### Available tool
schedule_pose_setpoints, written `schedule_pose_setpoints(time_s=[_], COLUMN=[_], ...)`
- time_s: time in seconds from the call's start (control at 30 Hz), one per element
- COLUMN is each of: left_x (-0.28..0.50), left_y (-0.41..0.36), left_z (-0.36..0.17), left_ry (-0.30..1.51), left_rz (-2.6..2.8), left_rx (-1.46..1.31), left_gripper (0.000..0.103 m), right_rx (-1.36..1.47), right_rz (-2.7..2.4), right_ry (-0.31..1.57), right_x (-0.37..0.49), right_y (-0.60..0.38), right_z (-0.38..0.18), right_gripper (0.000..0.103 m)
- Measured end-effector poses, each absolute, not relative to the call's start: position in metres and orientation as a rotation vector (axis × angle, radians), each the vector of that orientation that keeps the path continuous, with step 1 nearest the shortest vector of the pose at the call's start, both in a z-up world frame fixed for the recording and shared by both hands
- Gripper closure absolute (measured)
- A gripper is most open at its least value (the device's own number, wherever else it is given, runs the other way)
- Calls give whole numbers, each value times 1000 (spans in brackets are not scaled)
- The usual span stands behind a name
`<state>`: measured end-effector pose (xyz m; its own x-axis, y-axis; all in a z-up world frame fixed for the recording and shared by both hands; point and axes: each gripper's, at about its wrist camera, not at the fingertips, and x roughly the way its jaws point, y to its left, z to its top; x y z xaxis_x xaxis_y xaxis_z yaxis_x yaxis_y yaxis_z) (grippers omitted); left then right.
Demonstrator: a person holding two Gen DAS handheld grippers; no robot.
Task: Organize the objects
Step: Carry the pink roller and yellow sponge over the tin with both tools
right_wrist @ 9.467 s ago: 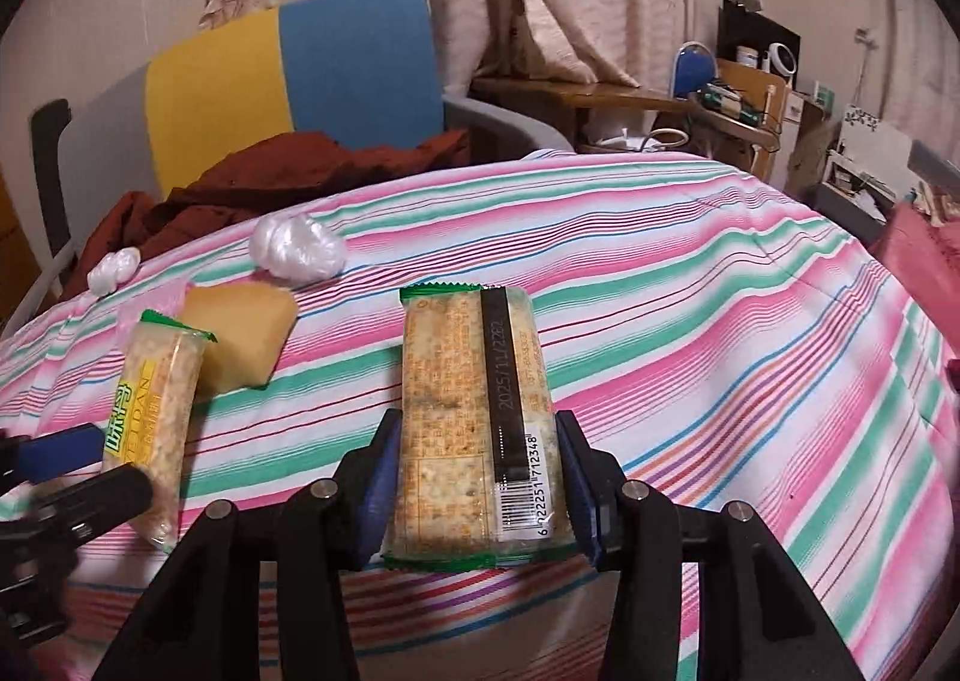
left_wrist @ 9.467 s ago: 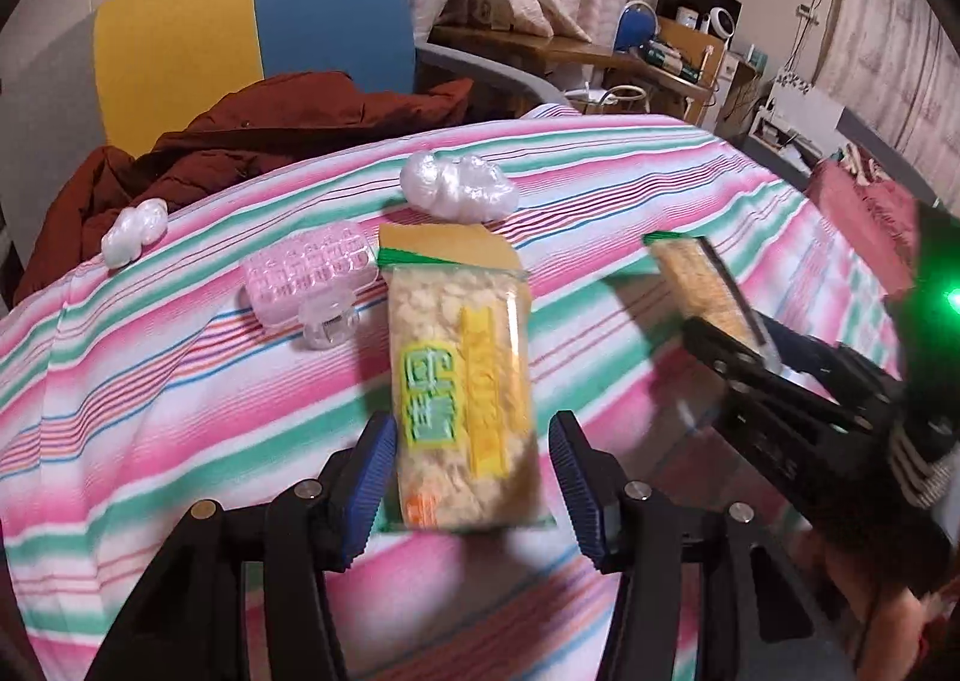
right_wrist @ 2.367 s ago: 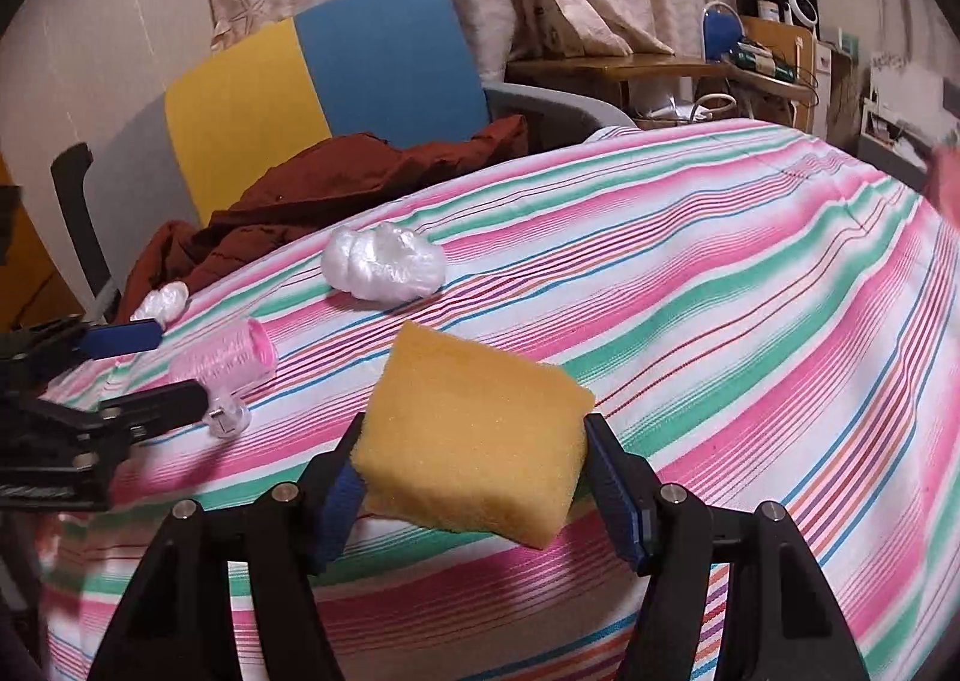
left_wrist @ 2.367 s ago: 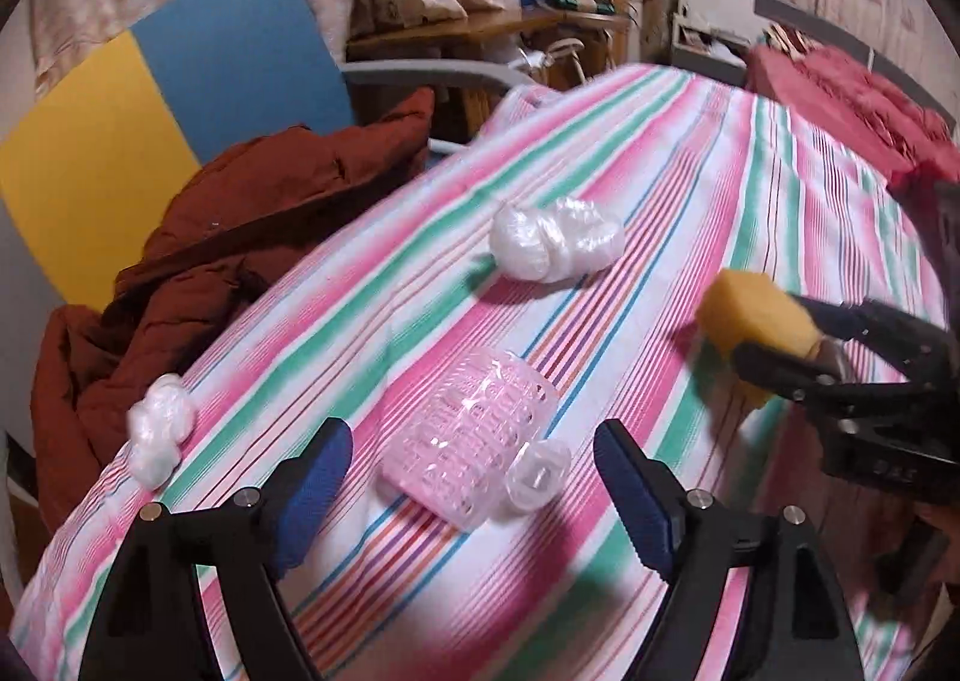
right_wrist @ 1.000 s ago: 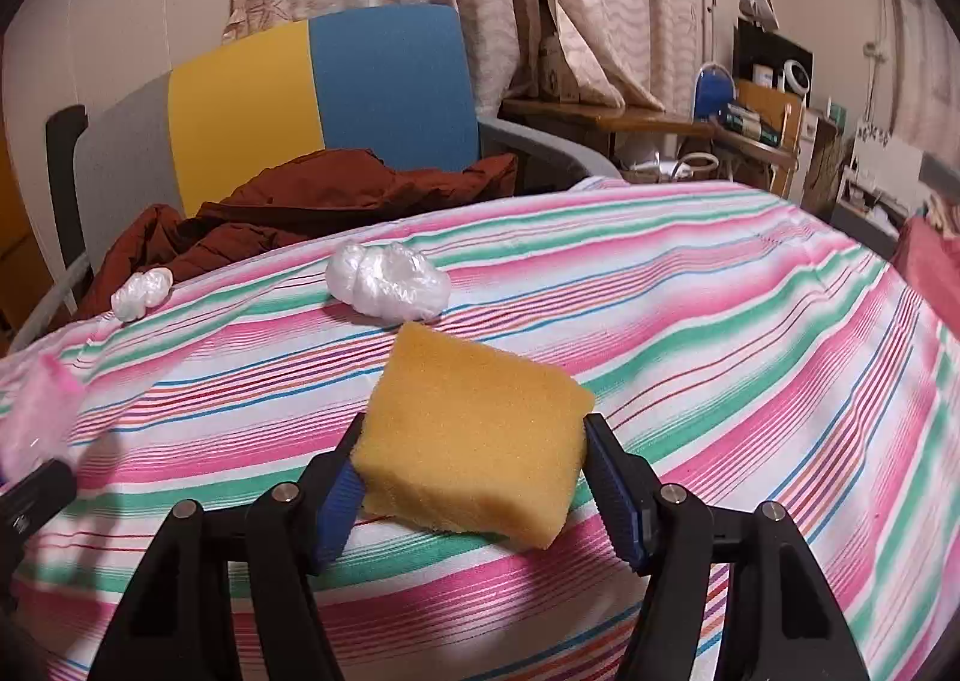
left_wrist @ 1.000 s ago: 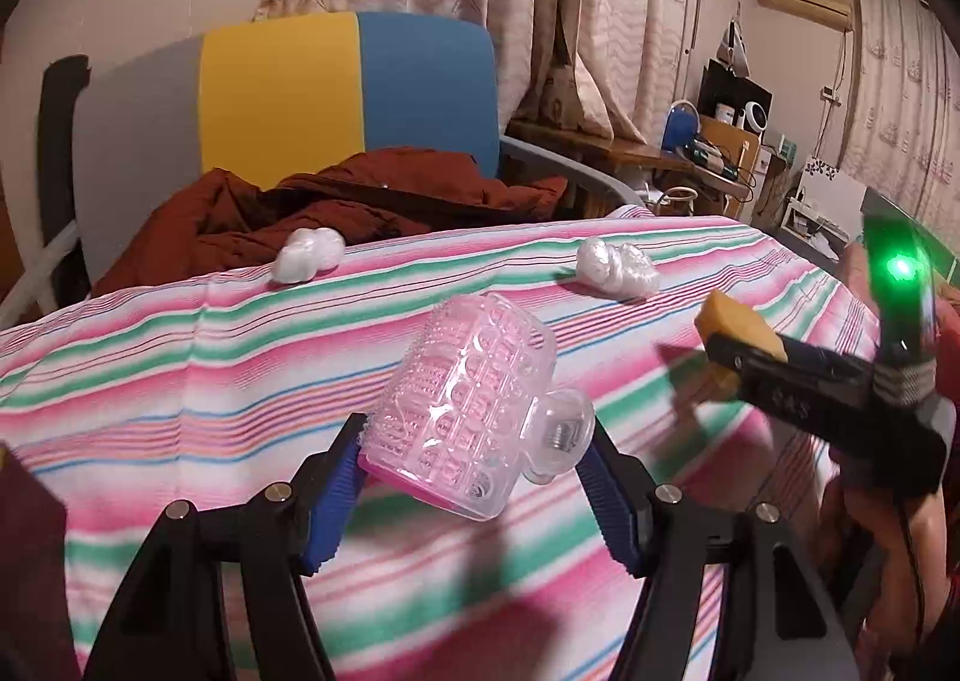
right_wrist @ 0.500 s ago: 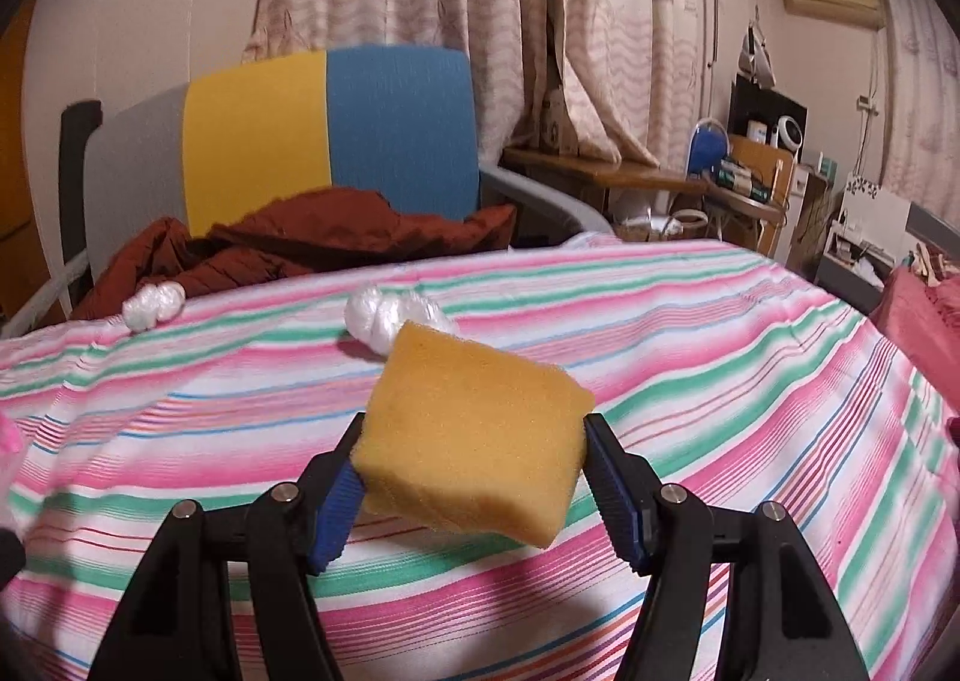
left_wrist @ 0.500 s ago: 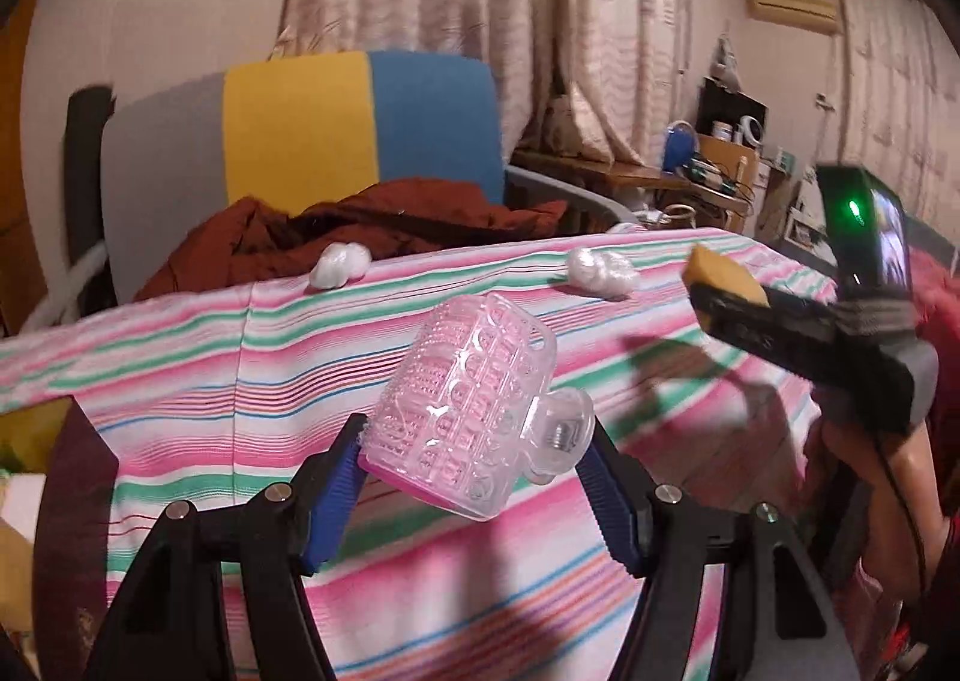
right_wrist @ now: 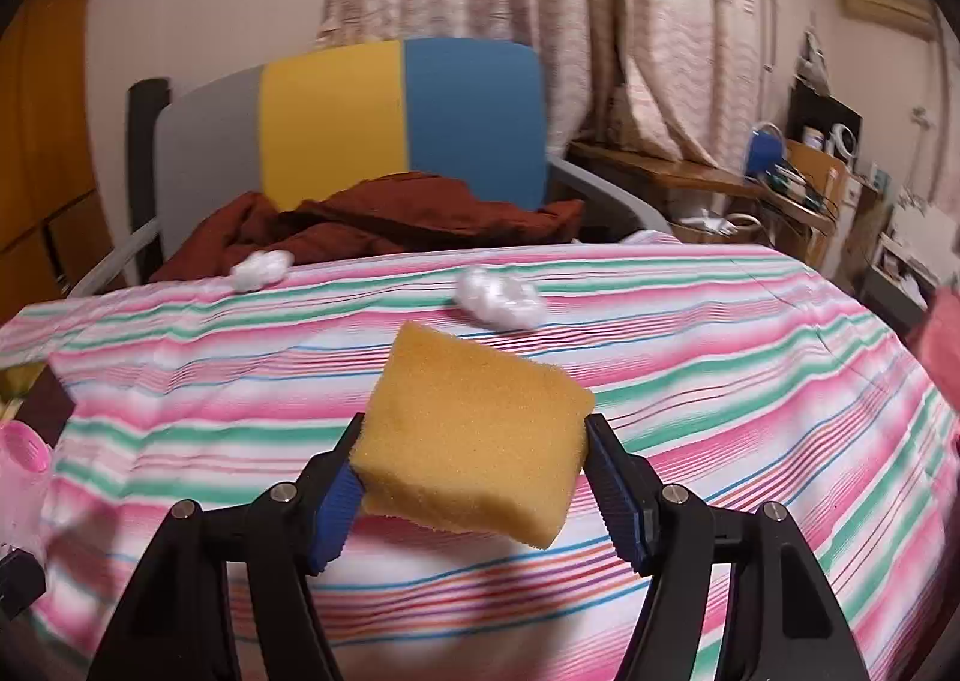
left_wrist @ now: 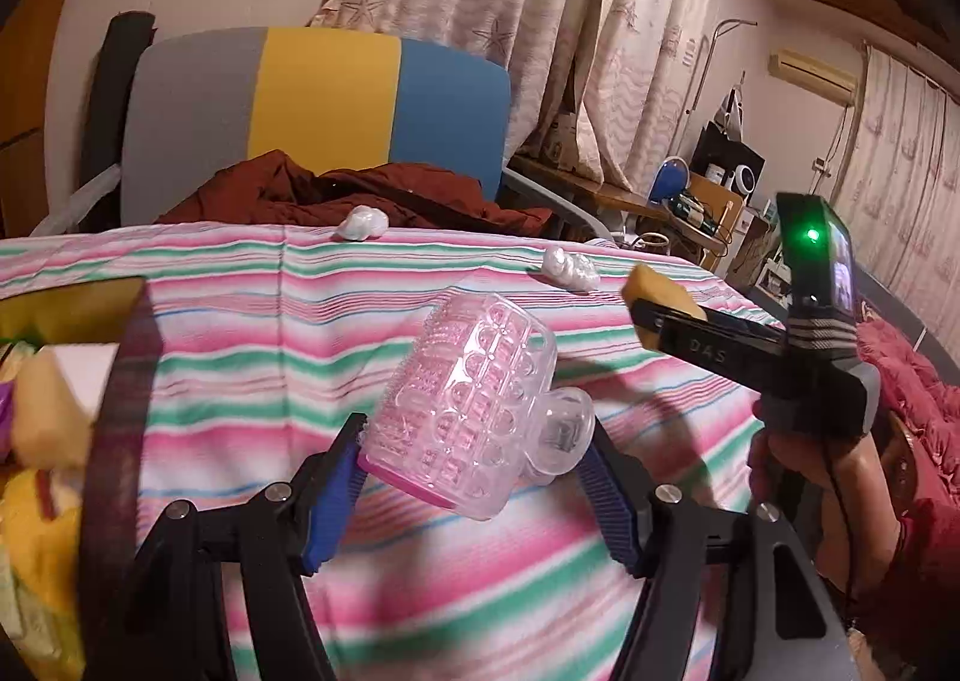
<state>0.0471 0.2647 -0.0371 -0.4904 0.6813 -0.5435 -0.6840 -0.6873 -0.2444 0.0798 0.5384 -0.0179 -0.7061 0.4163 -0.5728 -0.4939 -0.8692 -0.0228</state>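
Carry step: left gripper (left_wrist: 474,477) pinches the pink plastic brush (left_wrist: 465,405); right gripper (right_wrist: 471,486) pinches the yellow sponge (right_wrist: 474,435). Next, likely release both into the bin (left_wrist: 114,393), lower left of frame.

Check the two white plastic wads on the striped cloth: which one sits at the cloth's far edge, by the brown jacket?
The smaller wad, on the left. It lies at the far edge of the striped cloth against the brown jacket. The bigger wad sits further in, just beyond the held sponge.

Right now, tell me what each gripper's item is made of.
Left gripper: the pink holder looks like clear, glossy moulded plastic; light shines through its bubbled wall. Right gripper: the yellow sponge looks like matte open-cell foam, with fine pores and soft edges. Neither material is certain.
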Motion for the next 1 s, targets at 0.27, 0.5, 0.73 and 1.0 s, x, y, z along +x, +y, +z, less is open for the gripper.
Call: schedule_pose_setpoints(time_s=[0.27, 0.5, 0.73, 1.0], left_x=[67, 73, 68, 52], left_y=[204, 147, 108, 51], left_z=[-21, -15, -16, -7], left_ry=[-62, -118, -176, -213], left_rz=[2222, 2299, 2349, 2492], left_rx=[-780, -786, -814, -784], left_gripper=[34, 34, 34, 34], right_rx=[-851, -884, -959, -1072], right_rz=[2658, 2840, 2982, 3130], right_ry=[199, 276, 313, 338], right_x=[69, 69, 61, 38], right_y=[465, 396, 339, 279], right_z=[-4, 5, 9, 18], right_gripper=[34, 34, 34, 33])
